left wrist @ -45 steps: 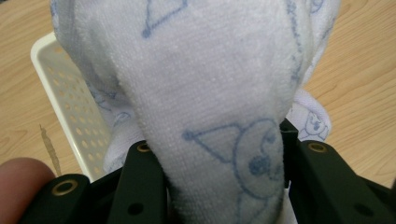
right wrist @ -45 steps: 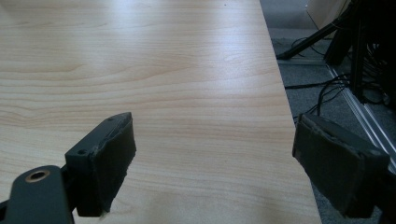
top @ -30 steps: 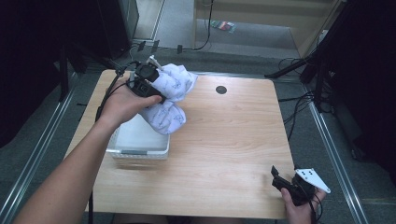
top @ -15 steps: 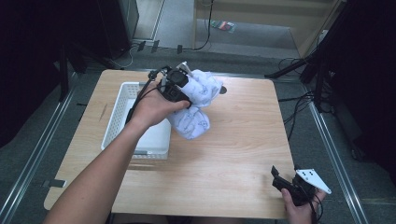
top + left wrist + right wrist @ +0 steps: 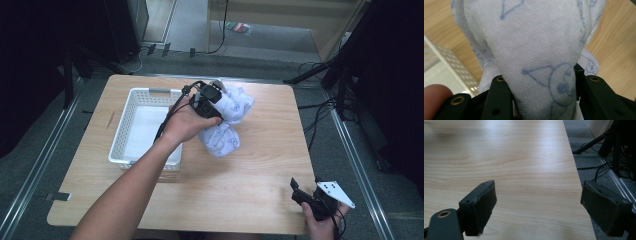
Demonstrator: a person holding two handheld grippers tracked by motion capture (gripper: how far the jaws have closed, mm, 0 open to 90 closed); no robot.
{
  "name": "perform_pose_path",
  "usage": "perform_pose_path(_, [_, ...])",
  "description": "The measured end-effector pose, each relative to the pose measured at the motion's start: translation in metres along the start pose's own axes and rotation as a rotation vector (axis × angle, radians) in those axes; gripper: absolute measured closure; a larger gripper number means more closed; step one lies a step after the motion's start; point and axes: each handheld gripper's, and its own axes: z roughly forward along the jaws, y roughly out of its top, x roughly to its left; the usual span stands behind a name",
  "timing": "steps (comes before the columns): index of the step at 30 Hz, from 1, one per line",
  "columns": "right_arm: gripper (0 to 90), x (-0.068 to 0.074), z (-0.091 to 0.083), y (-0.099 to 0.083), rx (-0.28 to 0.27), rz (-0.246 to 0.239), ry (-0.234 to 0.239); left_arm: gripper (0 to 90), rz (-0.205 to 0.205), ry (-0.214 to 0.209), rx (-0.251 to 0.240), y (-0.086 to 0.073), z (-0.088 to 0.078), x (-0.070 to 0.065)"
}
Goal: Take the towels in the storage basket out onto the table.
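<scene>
The white towel (image 5: 226, 120) with blue drawings bulges up between the clamped jaws of the left gripper (image 5: 212, 102), hanging beside the white basket (image 5: 131, 118) over the wooden table (image 5: 250, 175), while the right gripper (image 5: 305, 196) rests wide open and empty well apart.

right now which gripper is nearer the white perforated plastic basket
Left. The left gripper holds the white printed cloth just past the white perforated plastic basket's right rim; the right gripper sits open at the table's near right corner.

Left tongs (image 5: 216, 102) carry the bunched cloth (image 5: 227, 125) rightward off the basket (image 5: 131, 131), out above the bare desk (image 5: 260, 165)
</scene>
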Motion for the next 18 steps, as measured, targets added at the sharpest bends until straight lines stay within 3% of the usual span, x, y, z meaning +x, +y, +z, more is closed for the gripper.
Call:
perform_pose_path(10, [13.2, 0.000, 0.000, 0.000, -0.001, -0.004, 0.002, 59.6, 0.023, -0.035, 0.031, 0.001, 0.034, -0.016])
perform_pose_path(18, [13.3, 0.000, 0.000, 0.000, 0.000, -0.002, 0.001, 56.5, 0.016, -0.079, 0.047, -0.002, 0.065, -0.031])
